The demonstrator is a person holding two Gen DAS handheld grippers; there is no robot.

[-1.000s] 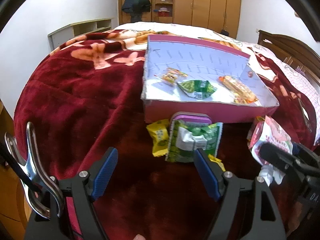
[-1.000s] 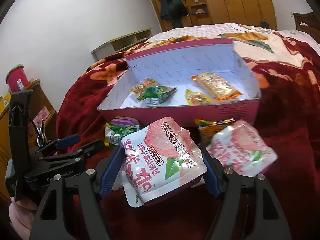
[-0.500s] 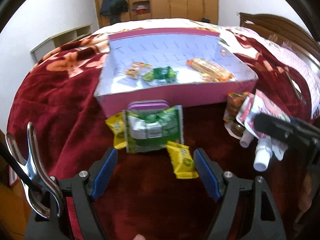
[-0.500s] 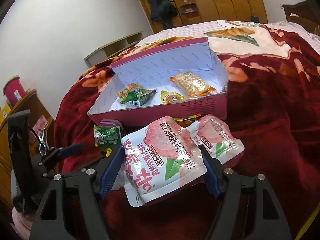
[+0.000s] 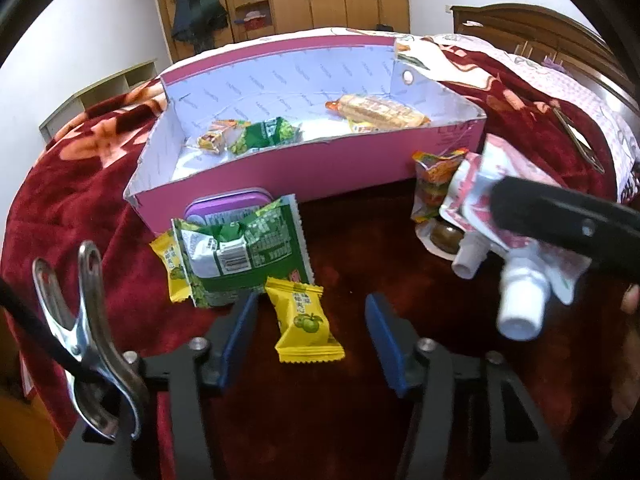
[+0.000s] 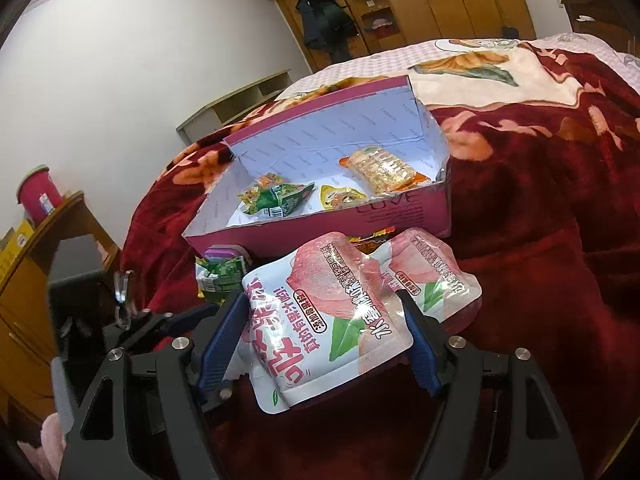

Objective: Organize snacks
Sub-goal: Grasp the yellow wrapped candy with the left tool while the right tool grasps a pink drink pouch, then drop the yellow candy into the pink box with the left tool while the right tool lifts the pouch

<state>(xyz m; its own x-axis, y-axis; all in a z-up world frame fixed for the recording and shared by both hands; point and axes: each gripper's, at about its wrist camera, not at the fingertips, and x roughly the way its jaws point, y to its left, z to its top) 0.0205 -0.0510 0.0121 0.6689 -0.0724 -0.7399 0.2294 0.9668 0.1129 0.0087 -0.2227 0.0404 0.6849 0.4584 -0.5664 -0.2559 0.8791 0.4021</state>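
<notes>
On a dark red plush blanket (image 5: 80,184), we hold the left gripper (image 5: 310,332) over a small yellow candy packet (image 5: 305,322) lying between its blue pads, which have just been closing but stand clear of the wrapper on both sides. Our right gripper (image 6: 326,338) clamps a pink-and-white peach drink pouch (image 6: 324,312) by its flanks, near the open pink cardboard box (image 5: 320,168) where a few snacks already lie. We judge the candy light and crinkly, its foil slippery, best pinched across the puffed middle; the pouch looks soft and sloshy, likely to sag. A crumpled green snack bag (image 5: 244,248) hides most of a purple tin (image 5: 228,202) behind it, a second pouch (image 6: 436,276) lies partly covered, and the small print on every wrapper is unreadable to us.
</notes>
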